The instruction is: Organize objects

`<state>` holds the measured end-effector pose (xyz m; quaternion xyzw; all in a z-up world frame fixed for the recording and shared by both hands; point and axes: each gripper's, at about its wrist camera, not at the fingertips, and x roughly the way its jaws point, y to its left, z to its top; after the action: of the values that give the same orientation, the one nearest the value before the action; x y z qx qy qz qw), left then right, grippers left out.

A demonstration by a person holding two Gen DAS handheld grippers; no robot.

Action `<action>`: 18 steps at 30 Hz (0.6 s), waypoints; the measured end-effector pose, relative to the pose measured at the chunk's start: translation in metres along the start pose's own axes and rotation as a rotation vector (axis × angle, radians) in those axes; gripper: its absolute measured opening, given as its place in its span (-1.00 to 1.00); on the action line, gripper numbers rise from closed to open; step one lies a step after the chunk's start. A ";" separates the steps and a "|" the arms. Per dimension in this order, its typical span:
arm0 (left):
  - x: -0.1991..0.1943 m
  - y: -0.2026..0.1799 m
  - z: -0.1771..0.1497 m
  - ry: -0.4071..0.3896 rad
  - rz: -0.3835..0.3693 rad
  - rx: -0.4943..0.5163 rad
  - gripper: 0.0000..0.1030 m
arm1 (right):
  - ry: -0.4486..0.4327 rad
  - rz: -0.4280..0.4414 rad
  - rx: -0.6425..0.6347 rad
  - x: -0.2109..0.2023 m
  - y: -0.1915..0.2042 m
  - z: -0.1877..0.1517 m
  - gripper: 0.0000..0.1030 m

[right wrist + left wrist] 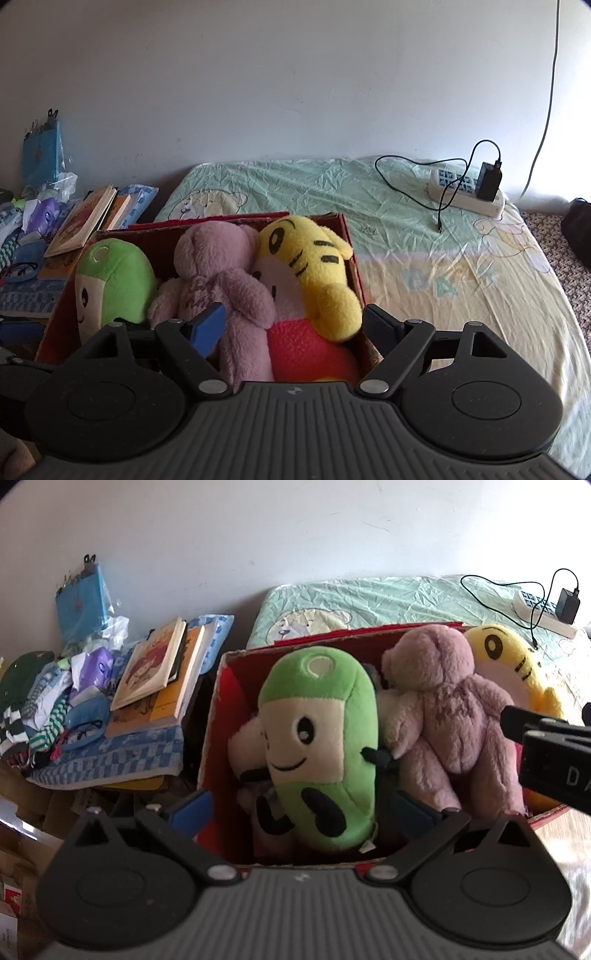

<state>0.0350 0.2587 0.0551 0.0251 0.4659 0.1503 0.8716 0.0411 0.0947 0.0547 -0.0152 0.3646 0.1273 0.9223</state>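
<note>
Nearest the left wrist camera, the left gripper [301, 805] hangs over the near edge of a red cardboard box [218, 709], its jaws spread wide on either side of a green plush toy [321, 746] without clearly pressing it. That toy stands upright in the box, face toward the camera. Just beside it, on the right, a purple teddy bear [454, 716] leans back-on, and a yellow tiger plush [513, 664] sits behind the bear at the box's right end. Part of the right gripper [546, 753] juts in from the right edge. Left of the box, a stack of books [159, 672] lies on a blue checked cloth [122, 760], with a heap of socks and small clothes [44, 709] further left. Behind the box stretches a bed [388, 594] carrying a power strip [543, 613].

From the right wrist camera, the right gripper [295, 328] also has its jaws released and wide apart, holding nothing; one blue pad [208, 325] rests against the bear [218, 280], the other finger stands outside the box wall [354, 266]. The tiger [314, 269] lies between them, its red body low in the box, and the green toy [114, 280] is at the far left. The box sits on the bed [461, 280], well apart from the power strip [465, 192] and its black charger [489, 181].
</note>
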 end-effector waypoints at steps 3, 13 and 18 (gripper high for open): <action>0.000 0.001 -0.001 0.002 -0.004 -0.008 0.99 | 0.002 0.000 -0.007 0.000 0.002 0.000 0.61; 0.002 0.000 -0.003 0.006 -0.010 -0.011 0.99 | 0.038 -0.024 -0.026 0.005 0.006 -0.001 0.62; 0.003 0.000 -0.003 0.008 -0.009 -0.017 0.99 | 0.045 -0.017 -0.024 0.006 0.005 -0.001 0.62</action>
<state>0.0342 0.2596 0.0511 0.0149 0.4680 0.1506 0.8707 0.0434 0.1010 0.0501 -0.0321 0.3836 0.1232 0.9147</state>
